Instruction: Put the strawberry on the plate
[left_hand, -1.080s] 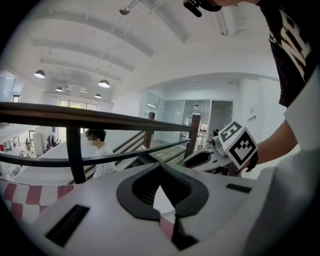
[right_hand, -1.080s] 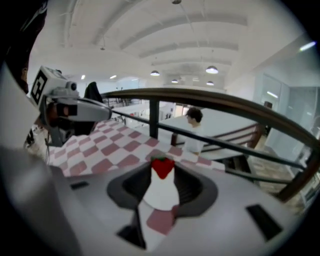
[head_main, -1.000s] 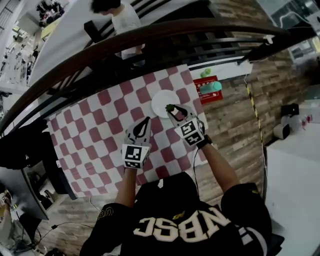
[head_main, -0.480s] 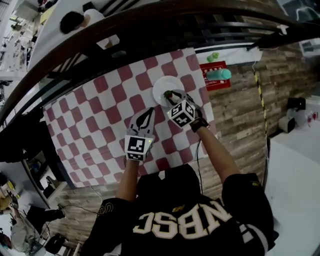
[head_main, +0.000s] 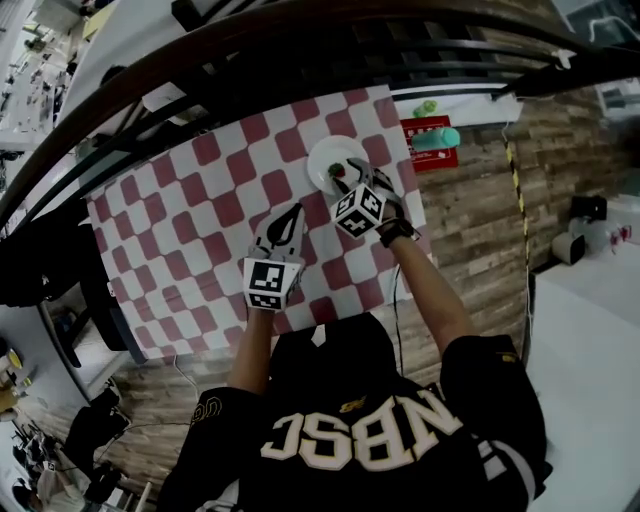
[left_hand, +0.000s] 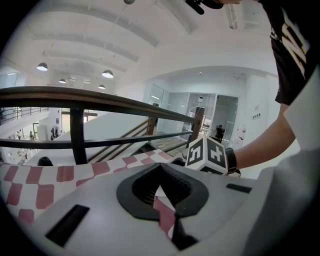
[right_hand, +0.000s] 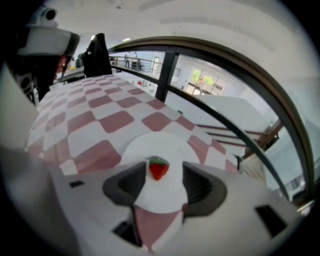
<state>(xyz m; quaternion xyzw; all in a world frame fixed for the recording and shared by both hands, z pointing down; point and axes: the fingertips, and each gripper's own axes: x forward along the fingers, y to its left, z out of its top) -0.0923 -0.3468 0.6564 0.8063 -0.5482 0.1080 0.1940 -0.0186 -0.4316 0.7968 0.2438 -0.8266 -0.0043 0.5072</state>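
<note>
The red strawberry (right_hand: 158, 169) with its green top rests on the white plate (right_hand: 150, 147) at the far right of the checked table. My right gripper (right_hand: 159, 176) straddles it and its jaws are opening. A gap shows on each side of the fruit, and no pad presses on it. In the head view the strawberry (head_main: 337, 172) lies just ahead of the right gripper (head_main: 347, 182), on the plate (head_main: 324, 154). My left gripper (head_main: 295, 213) hovers over the cloth, nearer me and to the left, with its tips together and nothing between them. The left gripper (left_hand: 160, 167) looks past the right gripper's marker cube.
A red and white checked cloth (head_main: 200, 220) covers the table. A dark curved handrail (head_main: 300, 62) with posts runs along its far side. Past the right edge a teal cylinder (head_main: 436, 139) lies on a red sign, with small green items (head_main: 427, 107) beyond. Wooden flooring lies to the right.
The right gripper moved further over the plate with the strawberry, then its jaws spread apart from the fruit. The left gripper stayed about where it was.
</note>
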